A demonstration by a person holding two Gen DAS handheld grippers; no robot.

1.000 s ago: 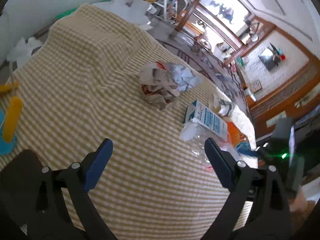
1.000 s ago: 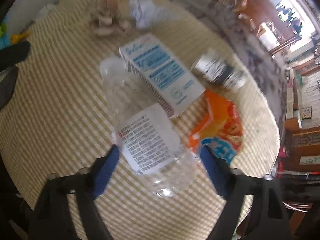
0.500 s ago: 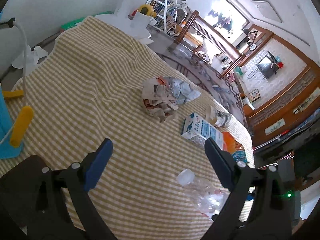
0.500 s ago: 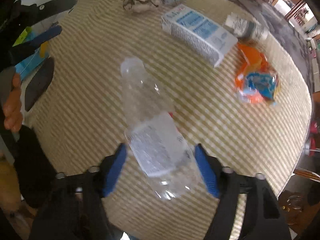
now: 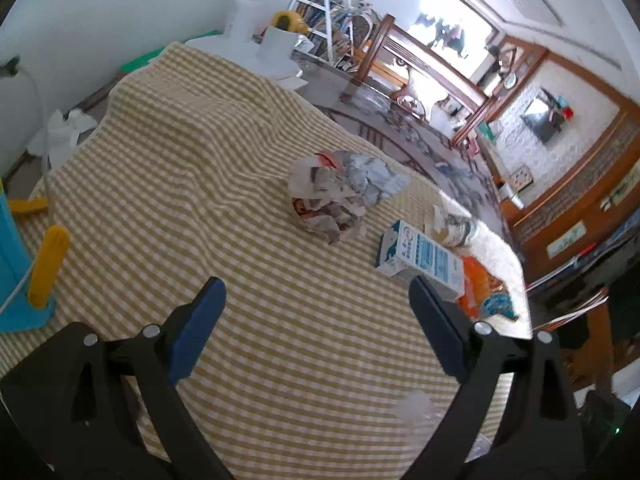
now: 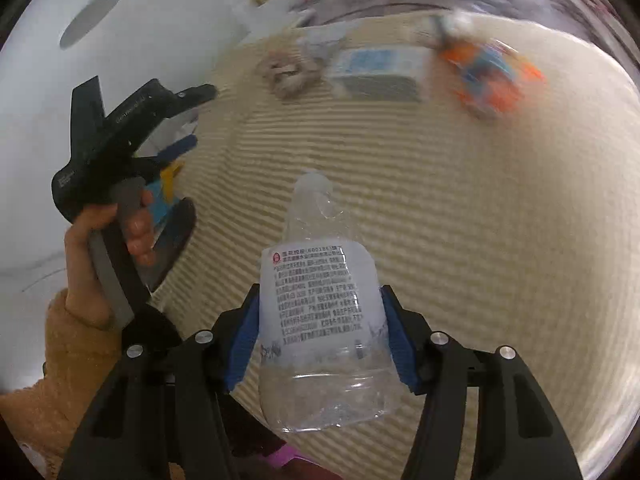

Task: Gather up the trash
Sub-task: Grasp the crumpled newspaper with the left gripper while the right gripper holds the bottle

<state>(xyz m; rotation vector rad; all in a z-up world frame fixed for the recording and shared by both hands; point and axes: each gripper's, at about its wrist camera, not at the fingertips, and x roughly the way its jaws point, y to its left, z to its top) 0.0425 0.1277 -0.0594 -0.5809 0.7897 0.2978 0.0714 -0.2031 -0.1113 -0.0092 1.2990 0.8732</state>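
Right gripper (image 6: pixel 318 334): jaws, having just been closing, clamp the labelled middle of a clear plastic bottle (image 6: pixel 316 320) above the checked tablecloth (image 6: pixel 460 220). Left gripper (image 5: pixel 316 300): jaws wide apart, nothing between them, over the cloth near crumpled paper (image 5: pixel 336 196), a blue-and-white carton (image 5: pixel 420 258) and an orange wrapper (image 5: pixel 480 292).

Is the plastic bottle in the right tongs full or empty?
Empty, or nearly so. The clear plastic bottle held in the right tongs is see-through, with no liquid level visible, and its walls look crumpled.
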